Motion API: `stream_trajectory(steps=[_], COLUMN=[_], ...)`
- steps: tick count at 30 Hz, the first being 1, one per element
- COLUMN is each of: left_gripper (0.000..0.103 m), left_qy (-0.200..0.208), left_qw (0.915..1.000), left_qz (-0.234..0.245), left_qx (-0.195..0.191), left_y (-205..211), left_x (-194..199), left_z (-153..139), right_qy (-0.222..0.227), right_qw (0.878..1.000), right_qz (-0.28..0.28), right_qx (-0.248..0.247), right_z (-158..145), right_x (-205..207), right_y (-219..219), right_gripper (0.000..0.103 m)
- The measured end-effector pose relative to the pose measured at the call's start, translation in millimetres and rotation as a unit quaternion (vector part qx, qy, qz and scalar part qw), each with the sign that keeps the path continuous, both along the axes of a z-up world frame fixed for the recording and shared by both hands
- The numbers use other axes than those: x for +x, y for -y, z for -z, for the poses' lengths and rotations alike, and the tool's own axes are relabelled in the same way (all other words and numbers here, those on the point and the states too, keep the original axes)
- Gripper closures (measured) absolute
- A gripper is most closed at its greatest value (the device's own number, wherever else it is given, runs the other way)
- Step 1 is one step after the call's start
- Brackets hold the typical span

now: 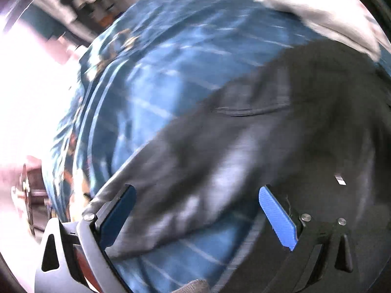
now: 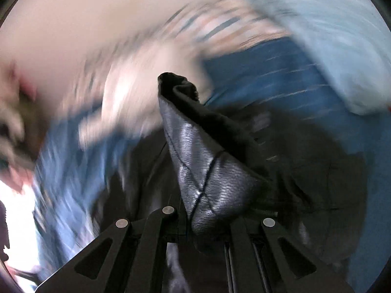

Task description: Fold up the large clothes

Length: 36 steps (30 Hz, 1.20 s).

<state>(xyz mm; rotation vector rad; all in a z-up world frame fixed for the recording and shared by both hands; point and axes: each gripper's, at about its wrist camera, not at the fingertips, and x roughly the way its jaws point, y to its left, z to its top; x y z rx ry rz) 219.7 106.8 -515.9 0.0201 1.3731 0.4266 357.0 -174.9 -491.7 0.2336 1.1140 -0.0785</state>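
A large black jacket lies spread over a blue patterned bedsheet; the left wrist view is motion-blurred. My left gripper is open just above a sleeve or edge of the jacket, with its blue pads wide apart and nothing between them. My right gripper is shut on a fold of the black jacket, a shiny quilted piece with dark lining that stands up from the jaws. The rest of the jacket hangs blurred below.
A pale grey garment lies at the far right of the bed. A light blue cloth and a white striped cloth lie blurred beyond the jacket. Bright window light and furniture are at the left.
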Motion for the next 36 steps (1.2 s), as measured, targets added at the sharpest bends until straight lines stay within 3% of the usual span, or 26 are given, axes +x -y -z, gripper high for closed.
stream_trajectory(steps=[3,4,5,6,8,9,10,13,15,18,19,20,23,26,27,28,29,30,31,35,36], left_gripper=[0.0,0.0,0.0,0.0,0.0,0.0,0.0,0.0,0.0,0.0,0.001,0.001,0.007,0.008,0.011,0.028,0.048,0.062,0.086,0.091,0.091], left_qy=[-0.004,-0.007,-0.008,-0.01,-0.015,-0.018,-0.019,-0.025,-0.024,-0.01,-0.002,0.015,0.061,0.103,0.115,0.123,0.128,0.13,0.137,0.195,0.212], left_qw=[0.9996,0.9994,0.999,0.9986,0.9972,0.9962,0.9951,0.9857,0.9692,0.936,0.9194,0.8963,0.8456,0.8037,0.7945,0.7925,0.7959,0.8029,0.8145,0.8519,0.8571], left_qz=[-0.027,-0.033,-0.045,-0.052,-0.073,-0.084,-0.095,-0.154,-0.214,-0.293,-0.322,-0.357,-0.425,-0.494,-0.511,-0.523,-0.526,-0.524,-0.513,-0.441,-0.423], left_qx=[0.003,0.0,-0.003,-0.004,-0.01,-0.014,-0.02,-0.064,-0.119,-0.195,-0.226,-0.263,-0.318,-0.316,-0.308,-0.288,-0.271,-0.254,-0.233,-0.204,-0.204], left_y=[-37.8,-44.8,-56.3,-59.9,-76.5,-82.7,-87.5,-106.8,-117.9,-127.6,-130.3,-133.6,-144.0,-162.4,-168.3,-175.6,-181.7,-186.7,-194.5,-218.7,-224.6], left_x=[-13.7,-18.7,-26.7,-34.6,-53.6,-62.5,-70.9,-104.6,-130.6,-159.5,-167.5,-175.6,-183.2,-184.4,-182.8,-178.8,-173.6,-166.8,-157.2,-113.3,-105.0], left_z=[-0.1,-1.8,-3.3,-6.0,-10.2,-11.6,-13.8,-15.2,-9.0,9.1,17.6,28.4,54.7,69.3,68.4,65.1,61.0,56.2,49.2,11.3,2.6], right_qy=[-0.071,-0.093,-0.099,-0.101,-0.103,-0.099,-0.096,-0.099,-0.112,-0.139,-0.15,-0.158,-0.178,-0.18,-0.18,-0.179,-0.176,-0.175,-0.174,-0.167,-0.165], right_qw=[0.996,0.993,0.992,0.992,0.991,0.991,0.99,0.989,0.987,0.983,0.982,0.98,0.975,0.974,0.975,0.976,0.977,0.978,0.978,0.981,0.981], right_qz=[-0.053,-0.07,-0.077,-0.08,-0.065,-0.056,-0.047,-0.017,-0.001,0.022,0.028,0.032,0.041,0.042,0.041,0.04,0.039,0.039,0.036,0.025,0.024], right_qx=[-0.032,-0.035,-0.025,0.001,0.054,0.075,0.089,0.107,0.111,0.117,0.115,0.116,0.126,0.129,0.123,0.119,0.113,0.108,0.105,0.097,0.096], right_z=[54.4,65.3,66.4,63.4,45.4,36.1,26.9,5.8,3.6,5.9,4.9,7.7,10.9,15.3,17.2,16.7,19.3,19.2,19.3,16.8,15.8], right_x=[0.4,-1.1,-5.6,-10.0,-22.2,-32.5,-42.5,-74.8,-90.9,-115.6,-121.7,-128.2,-148.3,-157.1,-157.6,-156.4,-154.8,-153.4,-152.4,-146.3,-145.2], right_y=[-55.6,-69.8,-76.4,-76.7,-69.3,-63.0,-56.3,-37.7,-25.6,-1.6,6.0,10.7,27.0,25.4,21.9,15.6,9.8,4.6,-0.2,-23.6,-28.2], right_gripper=[0.093,0.087,0.074,0.068,0.042,0.035,0.03,0.03,0.03,0.03,0.03,0.03,0.03,0.03,0.03,0.03,0.03,0.03,0.03,0.03,0.03])
